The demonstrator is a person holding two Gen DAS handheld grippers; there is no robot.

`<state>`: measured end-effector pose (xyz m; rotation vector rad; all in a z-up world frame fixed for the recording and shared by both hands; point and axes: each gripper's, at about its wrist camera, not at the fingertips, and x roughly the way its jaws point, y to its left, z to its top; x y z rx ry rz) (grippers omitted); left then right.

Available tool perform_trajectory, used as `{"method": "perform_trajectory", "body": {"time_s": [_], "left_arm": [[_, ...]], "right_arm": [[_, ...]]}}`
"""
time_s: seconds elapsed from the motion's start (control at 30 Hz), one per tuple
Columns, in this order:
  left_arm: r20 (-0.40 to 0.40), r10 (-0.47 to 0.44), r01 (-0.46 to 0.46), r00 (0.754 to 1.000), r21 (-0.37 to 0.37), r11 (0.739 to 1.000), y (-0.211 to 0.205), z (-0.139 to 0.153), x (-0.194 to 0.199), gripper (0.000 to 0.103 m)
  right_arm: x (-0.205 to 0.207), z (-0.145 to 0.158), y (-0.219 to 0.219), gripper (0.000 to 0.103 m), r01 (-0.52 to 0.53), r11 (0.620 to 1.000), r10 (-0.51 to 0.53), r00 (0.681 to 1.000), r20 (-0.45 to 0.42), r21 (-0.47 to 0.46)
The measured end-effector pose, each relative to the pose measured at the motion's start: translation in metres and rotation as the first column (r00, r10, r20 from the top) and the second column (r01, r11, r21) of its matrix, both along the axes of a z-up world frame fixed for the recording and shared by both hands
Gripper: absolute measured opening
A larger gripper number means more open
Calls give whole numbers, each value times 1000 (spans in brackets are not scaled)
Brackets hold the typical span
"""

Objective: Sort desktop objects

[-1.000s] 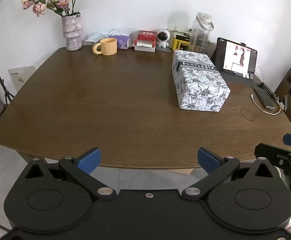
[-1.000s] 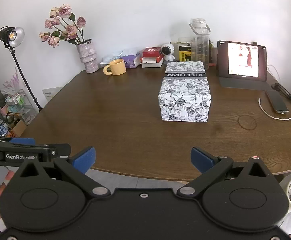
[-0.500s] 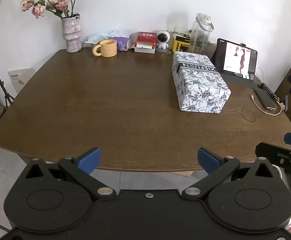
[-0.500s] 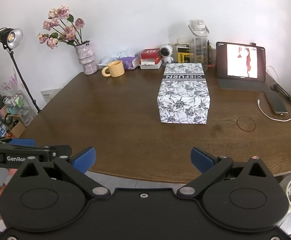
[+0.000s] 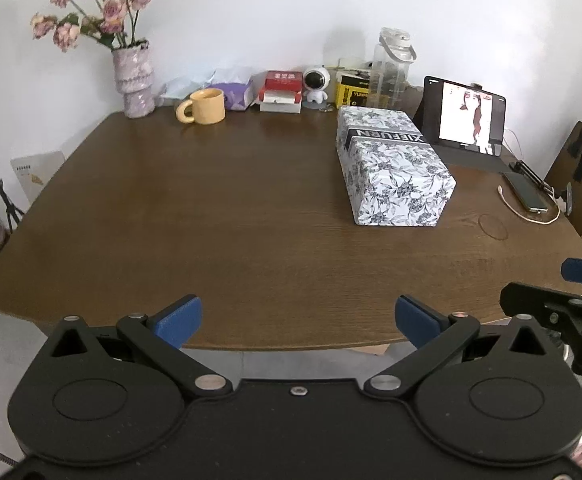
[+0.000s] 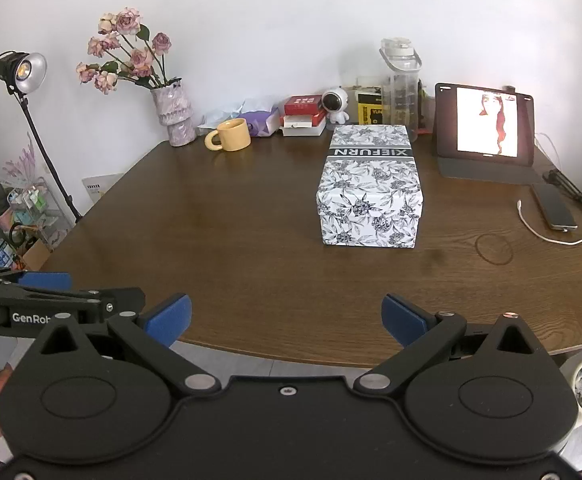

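Note:
A floral black-and-white box (image 5: 391, 168) (image 6: 371, 184) lies closed on the brown table (image 5: 211, 220) (image 6: 231, 240), right of centre. A yellow mug (image 5: 205, 107) (image 6: 231, 135), purple tissue pack (image 5: 235, 94), red-and-white boxes (image 5: 283, 90), a small white robot figure (image 5: 317, 84) and a clear bottle (image 5: 391, 68) line the back edge. My left gripper (image 5: 297, 316) is open and empty at the table's near edge. My right gripper (image 6: 287, 314) is open and empty too, beside the left one.
A vase of pink flowers (image 5: 135, 80) stands at the back left. A lit tablet (image 5: 467, 120), a phone with a cable (image 5: 525, 196) and a hair tie (image 5: 493, 226) are at the right. A lamp on a stand (image 6: 23, 72) is left of the table.
Both grippers have drawn back and tilted slightly, so the table sits a little lower and farther in both views. Nothing on the table has moved.

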<state>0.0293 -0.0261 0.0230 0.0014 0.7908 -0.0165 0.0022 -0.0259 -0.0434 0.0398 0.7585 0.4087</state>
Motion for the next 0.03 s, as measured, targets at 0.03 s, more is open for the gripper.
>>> {"method": "perform_trajectory", "body": {"time_s": [0.03], "left_arm": [[4, -4, 4, 1000, 5, 1000, -1, 0, 0, 103]], "right_arm": [[0, 0, 0, 102, 0, 1000, 0, 1000, -1, 0]]}}
